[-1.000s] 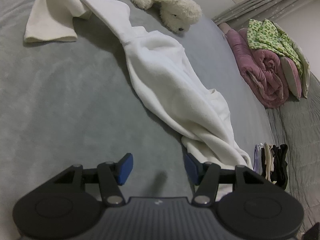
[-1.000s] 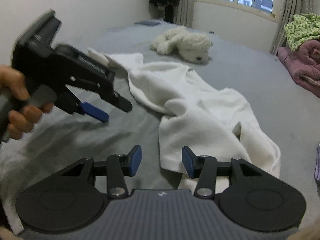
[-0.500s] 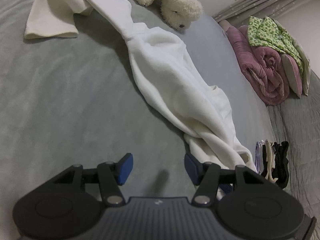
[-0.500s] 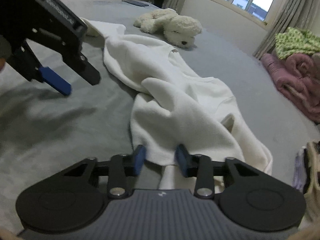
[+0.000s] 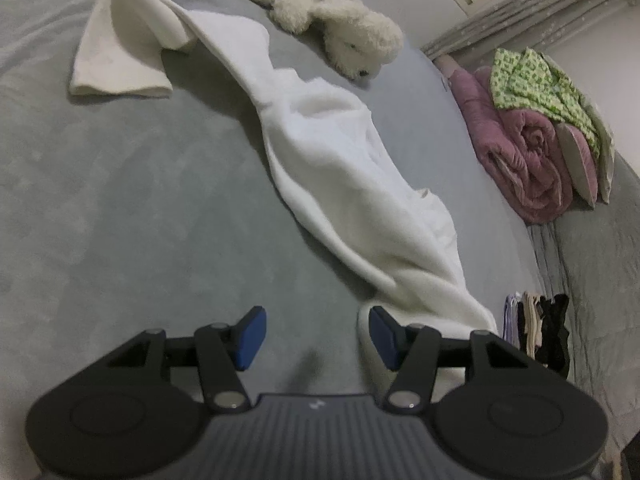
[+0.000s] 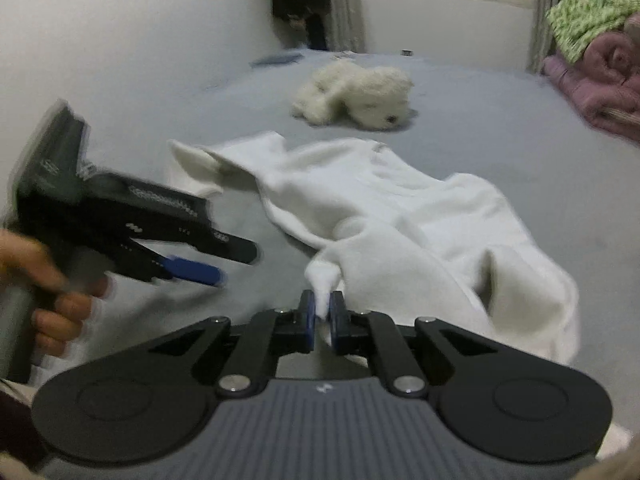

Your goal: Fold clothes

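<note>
From the left wrist view, the left claw hangs over the grey bed with its blue pads wide apart and nothing between them. The white garment lies in a long crumpled band running from the far left of the bed down toward the claw, and its near end sits just beside the right-hand pad. A plush dog lies beyond it, a pink rolled quilt is off to the right, and a small stack of folded clothes sits at the bed's near right edge.

From the right wrist view, the right claw has its pads drawn together on a pinch of the white garment at the near hem, the cloth rising in a small peak between them. The left claw shows at the left, blurred, held in the person's hand, pads apart and clear of the cloth.

The step in hand looks like getting both hem corners held so the garment can be spread flat. To do that well, the left claw should take the other near corner through a single layer, close fully, and then both should draw apart evenly, so no twist is carried into the fold.
</note>
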{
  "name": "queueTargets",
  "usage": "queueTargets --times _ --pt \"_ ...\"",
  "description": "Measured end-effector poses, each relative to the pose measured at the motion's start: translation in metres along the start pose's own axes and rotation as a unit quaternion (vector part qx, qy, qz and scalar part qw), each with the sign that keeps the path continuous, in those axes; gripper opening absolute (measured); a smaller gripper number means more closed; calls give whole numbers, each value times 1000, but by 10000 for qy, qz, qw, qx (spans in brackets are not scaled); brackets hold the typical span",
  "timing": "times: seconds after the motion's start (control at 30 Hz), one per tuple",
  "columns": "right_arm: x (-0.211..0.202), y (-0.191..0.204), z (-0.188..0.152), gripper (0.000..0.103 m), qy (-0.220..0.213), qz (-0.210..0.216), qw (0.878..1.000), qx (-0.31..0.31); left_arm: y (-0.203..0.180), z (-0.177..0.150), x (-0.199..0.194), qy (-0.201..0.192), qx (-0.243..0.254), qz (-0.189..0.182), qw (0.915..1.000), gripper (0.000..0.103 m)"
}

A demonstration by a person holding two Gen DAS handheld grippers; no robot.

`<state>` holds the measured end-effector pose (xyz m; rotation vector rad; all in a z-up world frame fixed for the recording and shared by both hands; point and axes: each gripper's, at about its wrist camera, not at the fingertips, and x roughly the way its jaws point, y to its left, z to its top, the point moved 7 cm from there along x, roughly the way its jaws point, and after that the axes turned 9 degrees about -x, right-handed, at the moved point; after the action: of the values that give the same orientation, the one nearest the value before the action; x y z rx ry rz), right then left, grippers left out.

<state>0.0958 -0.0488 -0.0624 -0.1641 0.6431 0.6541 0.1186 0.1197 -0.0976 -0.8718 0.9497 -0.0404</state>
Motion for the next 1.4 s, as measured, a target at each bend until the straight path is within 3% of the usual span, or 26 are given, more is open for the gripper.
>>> queueTargets --times 0.23,0.4,0.6,0.77,1.1,1.23,1.4 --pt "-32 22 27 8 -504 1223 9882 772 13 11 -18 -197 -219 -81 9995 58" --pt "-36 36 31 8 -351 1704 9806 907 23 16 -29 -274 -300 -87 9991 58" --pt "-9 44 5 9 642 1348 9877 463 33 19 -31 -264 -287 -2 9992 57" --pt "14 48 -15 10 1154 1044 9877 163 35 14 -30 -119 -168 57 9998 57" --pt "21 39 -28 18 1250 975 9874 11 35 -23 -37 486 201 -170 9985 55" --pt "6 36 -28 42 1029 1002 9896 26 43 -32 -38 717 30 -316 9969 54" --pt "-15 20 -27 43 730 1149 9896 458 50 -41 -34 977 -297 -517 9934 51"
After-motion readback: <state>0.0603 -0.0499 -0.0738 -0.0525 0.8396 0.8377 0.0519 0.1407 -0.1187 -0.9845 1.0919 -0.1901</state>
